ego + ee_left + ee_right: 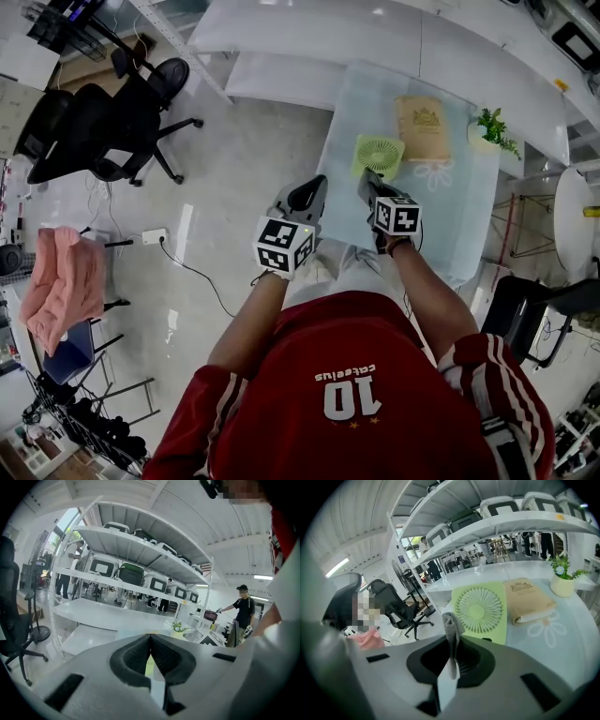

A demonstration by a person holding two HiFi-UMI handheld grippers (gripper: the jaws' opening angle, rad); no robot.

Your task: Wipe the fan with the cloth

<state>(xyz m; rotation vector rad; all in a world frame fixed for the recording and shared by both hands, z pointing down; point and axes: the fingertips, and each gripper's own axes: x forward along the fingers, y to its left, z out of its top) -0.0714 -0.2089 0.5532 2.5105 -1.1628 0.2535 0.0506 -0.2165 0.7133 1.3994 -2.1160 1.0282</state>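
1. Closest in, the person's red jersey point(356, 394) fills the bottom of the head view, both forearms reaching out toward the table point(450, 234).
2. Left gripper point(150, 641): jaws pressed together with just a sliver of light between them and nothing caught there. It hangs off the table's near-left edge, over the floor.
3. Right gripper point(451, 641): clenched on a grey rag point(451, 623), a thin folded strip standing up out of the jaws. It looks soft and limp, and that's likely the wiping cloth.
4. There's the fan point(480, 610), a pale green square desk fan lying flat on the table just ahead of the right gripper, grille up and not yet touched.
5. Just beside it on the right lies a folded tan towel point(529, 599), with a small potted plant point(561, 576) beyond.
6. The fan reads as light plastic, so it will probably skate under a firm wipe. The thin grille ribs look delicate and could snag the rag. I'd steady it with the left gripper at the solid frame edge, never on the grille.
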